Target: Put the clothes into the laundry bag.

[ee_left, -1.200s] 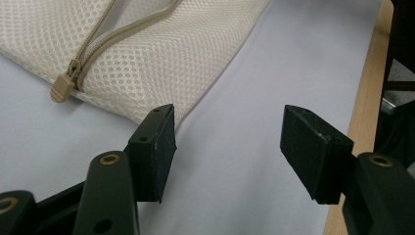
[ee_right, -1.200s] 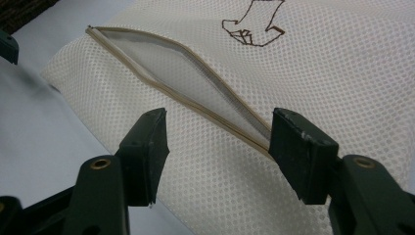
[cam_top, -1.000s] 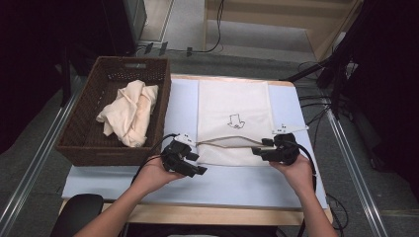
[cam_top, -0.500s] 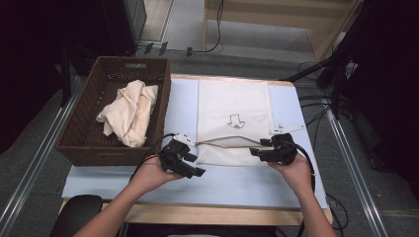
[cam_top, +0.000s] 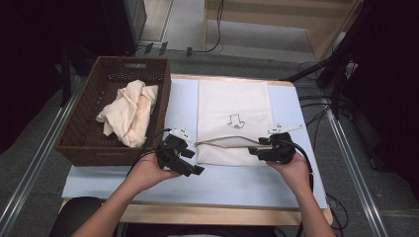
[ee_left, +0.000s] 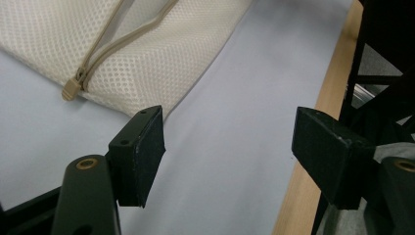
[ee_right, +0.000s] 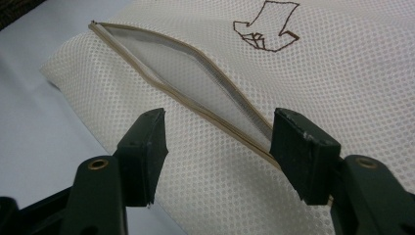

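The white mesh bag [cam_top: 233,118] lies flat on the table [cam_top: 237,180] with its open zipper [ee_right: 195,105] running side to side, and the right gripper [cam_top: 258,146], jaws wide and empty, sits right at that opening, while the left gripper [cam_top: 190,159], also wide and empty, waits just beside the bag's corner.

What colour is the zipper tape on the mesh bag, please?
Tan, a shade darker than the cream mesh bag; the zipper shows best in the right gripper view.
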